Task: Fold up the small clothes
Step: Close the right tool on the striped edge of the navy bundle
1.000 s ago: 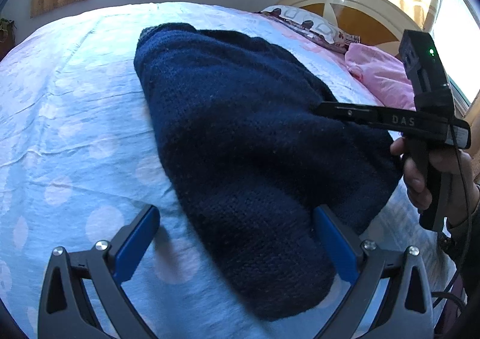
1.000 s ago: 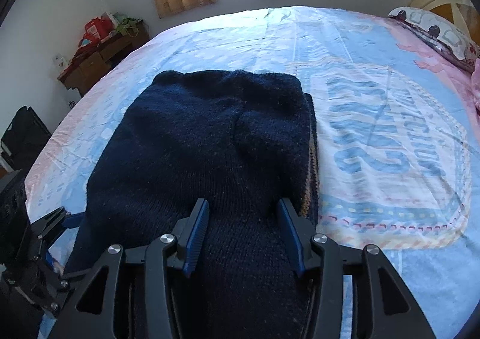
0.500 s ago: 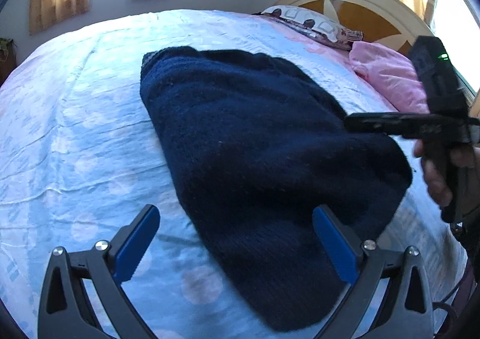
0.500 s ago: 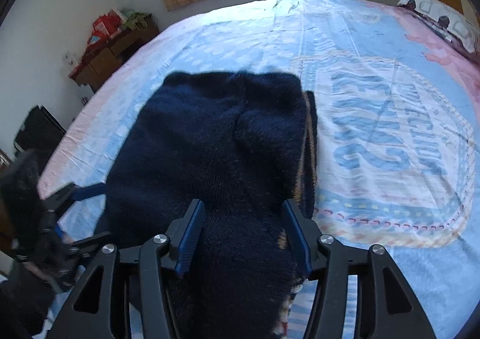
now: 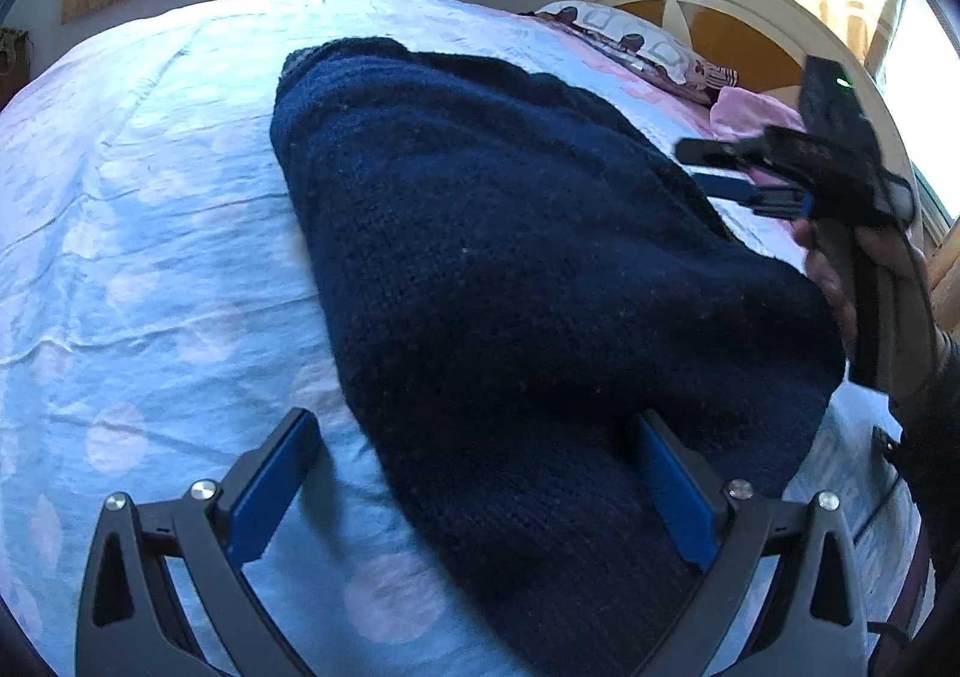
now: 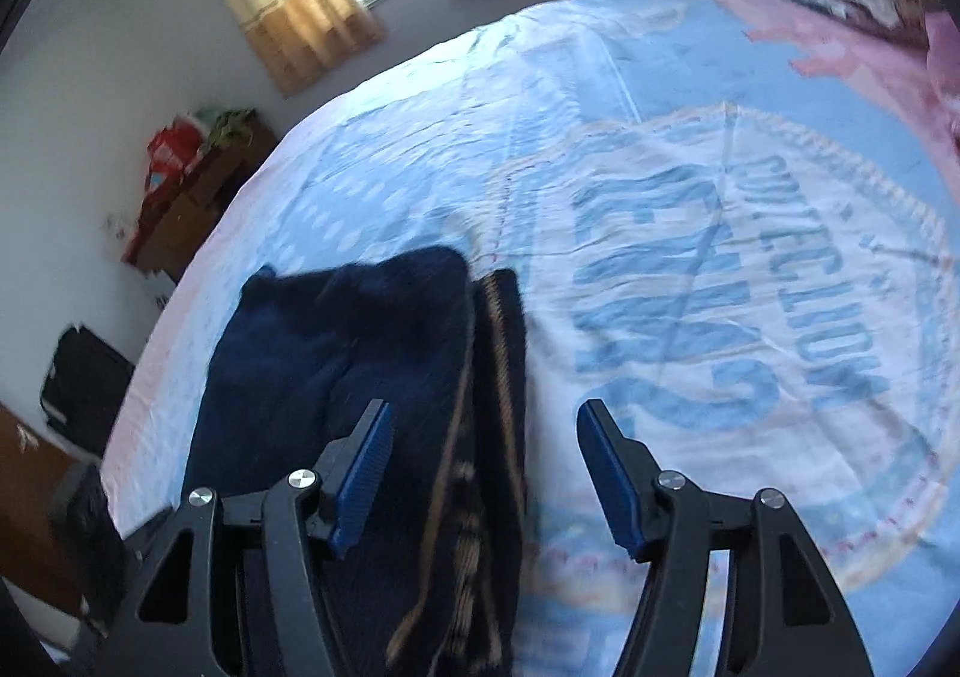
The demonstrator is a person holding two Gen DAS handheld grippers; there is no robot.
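Where it lies: though folded once, the navy knit sweater (image 5: 540,287) sprawls on the near side of the bed sheet (image 5: 150,257).
Handling: soft, thick, floppy; it will likely sag and cling.
Hold: best pinch a doubled near edge.
Left gripper (image 5: 480,491): apart, empty.
Right gripper (image 6: 486,473): opening, clamping nothing.

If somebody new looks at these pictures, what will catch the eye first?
A dark navy knitted garment, folded, lies on the light blue bedsheet. The left tool is wide open over its near end. The right tool is opening above the garment's striped edge, gripping nothing.
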